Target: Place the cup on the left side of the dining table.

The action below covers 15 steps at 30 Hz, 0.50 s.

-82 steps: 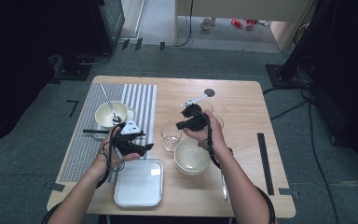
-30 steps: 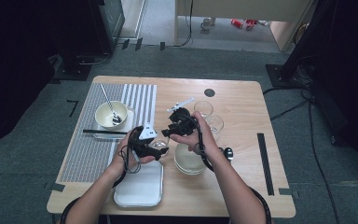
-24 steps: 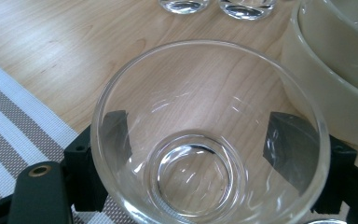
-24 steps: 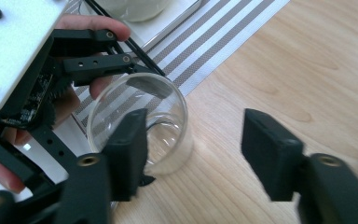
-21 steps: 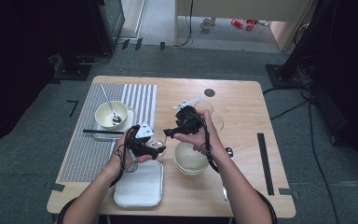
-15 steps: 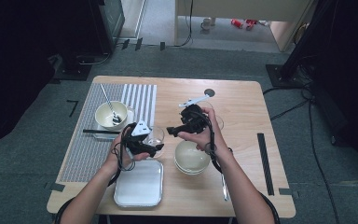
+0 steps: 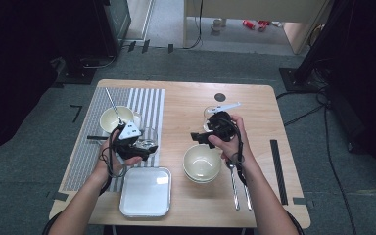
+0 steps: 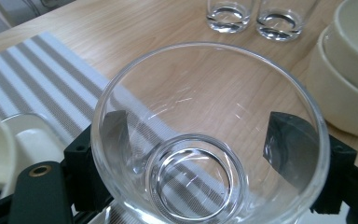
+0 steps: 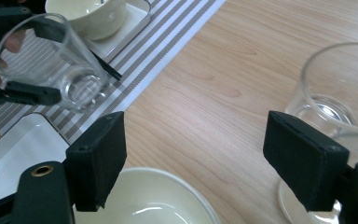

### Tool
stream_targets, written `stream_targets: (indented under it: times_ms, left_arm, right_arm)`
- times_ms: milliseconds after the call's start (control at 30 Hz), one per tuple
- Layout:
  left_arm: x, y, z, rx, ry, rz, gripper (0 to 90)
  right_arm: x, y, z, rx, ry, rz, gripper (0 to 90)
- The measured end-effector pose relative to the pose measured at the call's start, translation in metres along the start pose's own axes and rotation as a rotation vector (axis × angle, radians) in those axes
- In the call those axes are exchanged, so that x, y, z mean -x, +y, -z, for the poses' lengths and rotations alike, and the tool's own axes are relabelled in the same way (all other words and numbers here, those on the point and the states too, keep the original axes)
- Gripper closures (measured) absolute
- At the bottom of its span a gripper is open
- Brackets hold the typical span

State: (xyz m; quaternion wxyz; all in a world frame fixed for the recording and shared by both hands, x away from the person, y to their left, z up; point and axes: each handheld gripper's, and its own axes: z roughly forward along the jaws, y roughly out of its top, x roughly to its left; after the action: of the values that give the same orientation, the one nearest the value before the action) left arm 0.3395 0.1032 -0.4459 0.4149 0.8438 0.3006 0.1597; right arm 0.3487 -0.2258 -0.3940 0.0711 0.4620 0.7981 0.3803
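Glass: a clear tumbler [image 8: 209, 135] sits between the two black jaws of the left gripper [image 7: 139, 147], which press on its wall from both sides; it is carried tilted, mouth toward that gripper's camera, above the inner edge of the striped mat [image 7: 147, 105] on the tabletop's left half.
Left gripper: closed on the glass, held in the left hand [image 7: 120, 154] just beyond the white tray [image 7: 144, 193] that lies at the near edge.
Right gripper [image 7: 200, 137]: its jaws have just been opening and now stand wide apart with nothing between them; in the right gripper view bare wood and the rim of a bowl lie under the gap.
Right hand [image 7: 230, 139]: over the middle of the tabletop, just past the stacked cream bowls [image 7: 202, 164].
Other glasses: two clear glasses [image 8: 254, 14] stand side by side on the wood toward the far edge, one of them [image 9: 340, 107] just beside the right gripper's jaw.
Left side: a cream bowl [image 7: 117, 117] with a long utensil in it, probably a whisk though the view is too small to be sure, stands on the mat near the far left corner.
Cutlery: two pieces [image 7: 240, 188] lie side by side toward the near right corner.
Tabletop [image 7: 186, 105]: pale wood, with a dark strip [image 7: 279, 171] along its right edge.
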Motion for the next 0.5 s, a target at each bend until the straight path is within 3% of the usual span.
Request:
stream_targets:
  times_ms: [233, 500]
  left_arm:
    - [-0.016, -0.017, 0.017, -0.003, 0.039, 0.036, 19.9]
    - [-0.029, -0.032, 0.025, -0.009, 0.071, 0.061, 19.9]
  right_arm:
    - [0.017, -0.015, 0.009, 0.009, -0.004, -0.045, 21.6]
    - [0.035, -0.033, 0.018, 0.011, -0.017, -0.092, 21.9]
